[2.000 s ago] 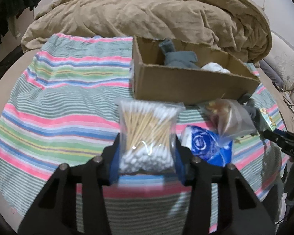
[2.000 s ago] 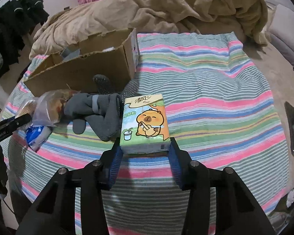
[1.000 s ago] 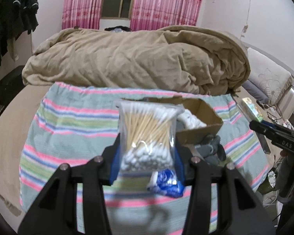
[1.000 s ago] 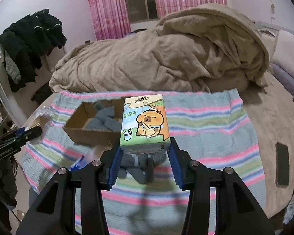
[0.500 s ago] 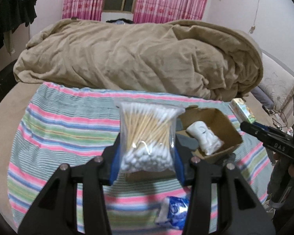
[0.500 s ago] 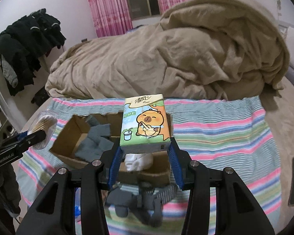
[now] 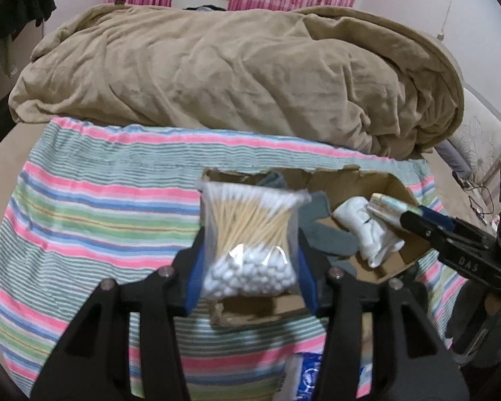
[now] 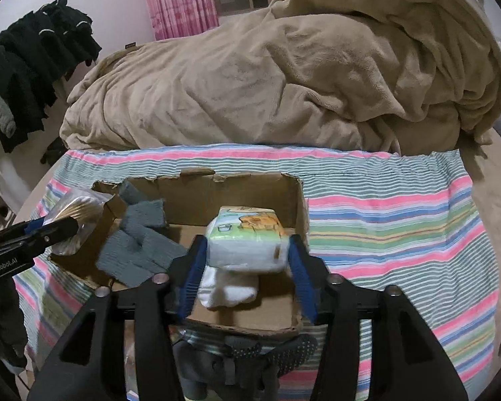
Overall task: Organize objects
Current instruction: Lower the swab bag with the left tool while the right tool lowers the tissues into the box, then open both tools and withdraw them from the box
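My left gripper (image 7: 248, 267) is shut on a clear bag of cotton swabs (image 7: 250, 244) and holds it over the near edge of an open cardboard box (image 7: 394, 183). My right gripper (image 8: 247, 260) hangs above the same box (image 8: 237, 197), its jaws spread wider than the tissue pack (image 8: 247, 239), which tilts forward and blurs between them. Grey socks (image 8: 140, 247) and a white sock (image 8: 230, 287) lie in the box. The right gripper and the tissue pack (image 7: 389, 205) also show in the left wrist view, at right.
The box sits on a striped cloth (image 8: 384, 220) on a bed. A bunched tan blanket (image 7: 233, 73) lies behind it. Dark dotted socks (image 8: 250, 357) lie in front of the box. A blue packet (image 7: 309, 374) lies near the front edge. Dark clothes (image 8: 26, 67) hang at the left.
Both grippers have moved down over the box. The right jaws have opened and the tissue pack has tipped forward between them. The left gripper still holds the swab bag.
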`<state>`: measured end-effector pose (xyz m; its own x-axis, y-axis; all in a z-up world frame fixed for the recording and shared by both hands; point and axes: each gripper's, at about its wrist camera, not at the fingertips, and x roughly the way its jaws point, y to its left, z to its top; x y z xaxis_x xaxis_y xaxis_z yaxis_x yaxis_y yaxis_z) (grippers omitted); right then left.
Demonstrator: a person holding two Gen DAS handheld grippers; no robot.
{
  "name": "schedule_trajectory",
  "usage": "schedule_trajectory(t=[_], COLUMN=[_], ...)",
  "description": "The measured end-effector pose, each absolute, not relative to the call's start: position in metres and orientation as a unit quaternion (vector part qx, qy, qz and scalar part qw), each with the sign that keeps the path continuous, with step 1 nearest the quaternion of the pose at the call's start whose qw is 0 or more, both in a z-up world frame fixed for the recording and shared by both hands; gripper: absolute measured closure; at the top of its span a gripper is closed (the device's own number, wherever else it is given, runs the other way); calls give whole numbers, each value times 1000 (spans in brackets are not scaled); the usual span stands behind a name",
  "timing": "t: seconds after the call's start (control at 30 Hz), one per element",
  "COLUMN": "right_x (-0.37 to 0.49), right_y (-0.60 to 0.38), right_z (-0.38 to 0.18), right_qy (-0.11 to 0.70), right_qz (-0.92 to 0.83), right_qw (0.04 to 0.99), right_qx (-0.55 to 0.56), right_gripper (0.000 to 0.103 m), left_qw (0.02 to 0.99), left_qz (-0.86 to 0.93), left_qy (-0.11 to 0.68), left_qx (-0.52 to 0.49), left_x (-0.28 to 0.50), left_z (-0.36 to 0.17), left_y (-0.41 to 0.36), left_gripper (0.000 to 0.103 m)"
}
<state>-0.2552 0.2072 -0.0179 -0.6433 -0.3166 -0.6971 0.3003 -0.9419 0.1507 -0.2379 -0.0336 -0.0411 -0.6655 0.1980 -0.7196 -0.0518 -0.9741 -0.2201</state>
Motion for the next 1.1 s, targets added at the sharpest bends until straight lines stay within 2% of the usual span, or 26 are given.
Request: schedule_trajectory(t=[0.1,0.13,0.2,0.23,0.63,0.8,1.1], right_x=[-250,-247,-241,-238,-182,-155,-113], right_y=[206,206,206,207,217,223,233], right_z=[-14,-11,-4,-1,48,57,53], right_qy=[-8,-6,-6,-6,-7,-15,-26], right_qz=[-908,-908,-910,-911,-925,-925,-924], right_qw=[171,173,175,175,180,184,183], right_qx=[383,381,375,373,336,333,335], right_gripper=[38,36,36,36,35,35,35], left_qw=[72,72,77,77,77,84,100], left_qz=[910,912,916,917,935,941,938], left_qy=[-94,-90,-86,-87,-82,-77,-62], left_qx=[-397,-393,-385,-383,-337,-318,-325], left_x=[-232,-229,-222,-219,-154,-120,-77], left_z=[-34,-31,-24,-22,32,53,52], left_y=[-33,-32,-30,-31,-29,-23,-8], left_gripper=[43,42,29,28,27,22,22])
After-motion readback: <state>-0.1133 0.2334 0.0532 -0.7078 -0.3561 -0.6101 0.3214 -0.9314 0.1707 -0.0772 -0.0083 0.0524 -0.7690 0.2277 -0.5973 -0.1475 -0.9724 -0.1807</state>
